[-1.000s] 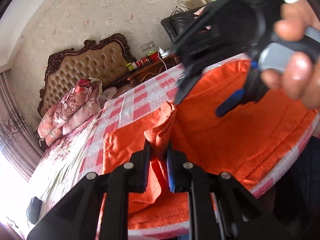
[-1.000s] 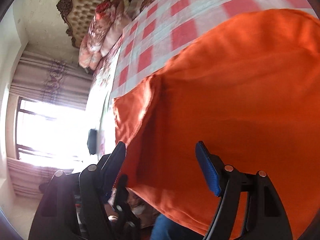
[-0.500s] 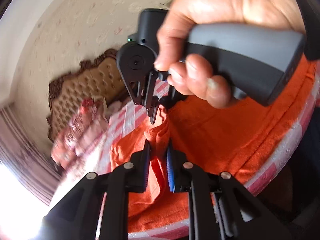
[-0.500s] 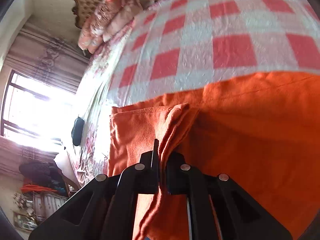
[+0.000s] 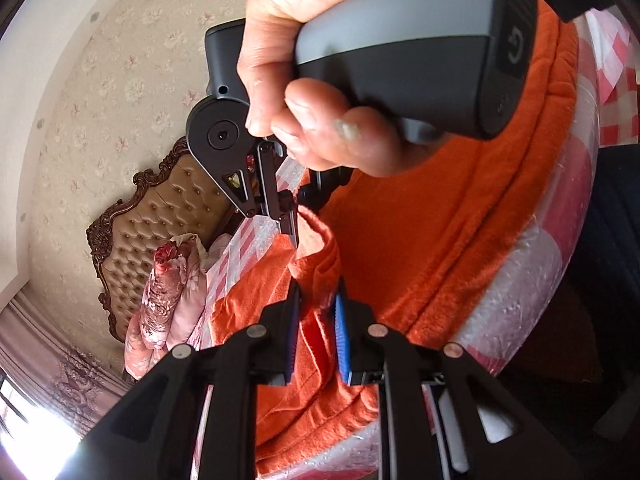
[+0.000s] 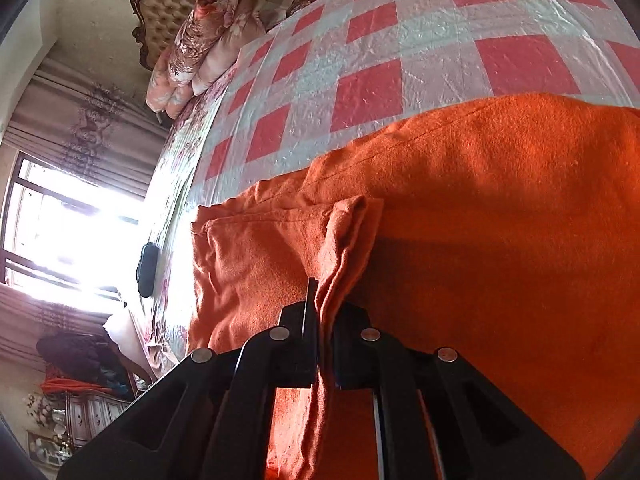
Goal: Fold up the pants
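In the left wrist view the left hand-held gripper (image 5: 316, 336) still pinches a fold of the orange pants (image 5: 420, 248) on the bed (image 5: 532, 320), while in the right wrist view the right hand-held gripper (image 6: 320, 344), wide open a second ago, now clamps the pants' bunched edge.

One pair of orange pants (image 6: 500, 220), two grippers (image 5: 316, 320) (image 6: 320, 320), one hand (image 5: 320, 80), one headboard (image 5: 160, 216)

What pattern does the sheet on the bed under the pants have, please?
The sheet is checked in red and white squares, clearest in the right wrist view.
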Tool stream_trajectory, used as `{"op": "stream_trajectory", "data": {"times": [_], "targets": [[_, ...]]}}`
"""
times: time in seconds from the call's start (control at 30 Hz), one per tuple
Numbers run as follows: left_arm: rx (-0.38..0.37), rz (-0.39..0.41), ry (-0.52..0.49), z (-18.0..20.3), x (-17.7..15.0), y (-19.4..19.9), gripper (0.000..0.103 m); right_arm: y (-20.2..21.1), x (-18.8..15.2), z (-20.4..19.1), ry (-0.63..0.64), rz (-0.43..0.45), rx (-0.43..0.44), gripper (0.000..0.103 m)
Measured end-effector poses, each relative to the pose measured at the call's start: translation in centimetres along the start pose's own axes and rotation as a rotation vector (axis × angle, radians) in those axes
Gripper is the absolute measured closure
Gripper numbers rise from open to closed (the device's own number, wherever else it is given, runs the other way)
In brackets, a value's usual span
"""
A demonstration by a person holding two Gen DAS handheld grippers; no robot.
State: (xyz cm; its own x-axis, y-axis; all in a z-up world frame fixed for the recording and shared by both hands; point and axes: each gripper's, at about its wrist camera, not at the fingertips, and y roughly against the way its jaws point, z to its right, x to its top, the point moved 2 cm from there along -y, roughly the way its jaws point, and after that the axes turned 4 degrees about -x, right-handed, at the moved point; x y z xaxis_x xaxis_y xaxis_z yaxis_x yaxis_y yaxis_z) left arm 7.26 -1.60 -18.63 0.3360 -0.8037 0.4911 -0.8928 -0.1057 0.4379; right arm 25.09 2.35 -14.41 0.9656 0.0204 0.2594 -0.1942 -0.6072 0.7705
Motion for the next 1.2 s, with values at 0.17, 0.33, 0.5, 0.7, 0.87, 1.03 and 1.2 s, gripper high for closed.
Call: {"op": "stream_trajectory", "data": {"times": [0.17,0.33,0.5,0.7,0.87,1.03,1.2], "targets": [[-0.007,-0.004,-0.002,0.6,0.1,-0.2,0.087,0.3,0.0,-0.9,0.048,0.012,-0.032,0.095],[-0.067,-0.014,0.046,0.6,0.3,-0.1,0.082,0.0,-0.4,-0.7,0.068,0.017,-0.066,0.095],[-0.243,0.040,0.221,-1.4,0.6,1.9,0.065,0.1,-1.0,-1.8,0.148,0.045,-0.150,0.095],[-0.371,0.076,0.623,-9.8,-4.1,5.5,0.055,0.4,-1.4,-2.4,0.221,0.073,-0.258,0.095],[-0.314,-0.029,1.041,-20.7,-13.7,1.7,0.082,2.8,-2.3,-2.9,0.244,0.171,-0.419,0.090],[-0.473,-0.052,1.110,-25.6,-15.4,-5.6,0.089,3.9,-6.5,-6.8,0.335,0.199,-0.259,0.091],[-0.623,-0.145,0.994,-24.3,-12.7,-13.6,0.089,0.5,-9.4,-6.9,0.378,0.111,-0.311,0.091]]}}
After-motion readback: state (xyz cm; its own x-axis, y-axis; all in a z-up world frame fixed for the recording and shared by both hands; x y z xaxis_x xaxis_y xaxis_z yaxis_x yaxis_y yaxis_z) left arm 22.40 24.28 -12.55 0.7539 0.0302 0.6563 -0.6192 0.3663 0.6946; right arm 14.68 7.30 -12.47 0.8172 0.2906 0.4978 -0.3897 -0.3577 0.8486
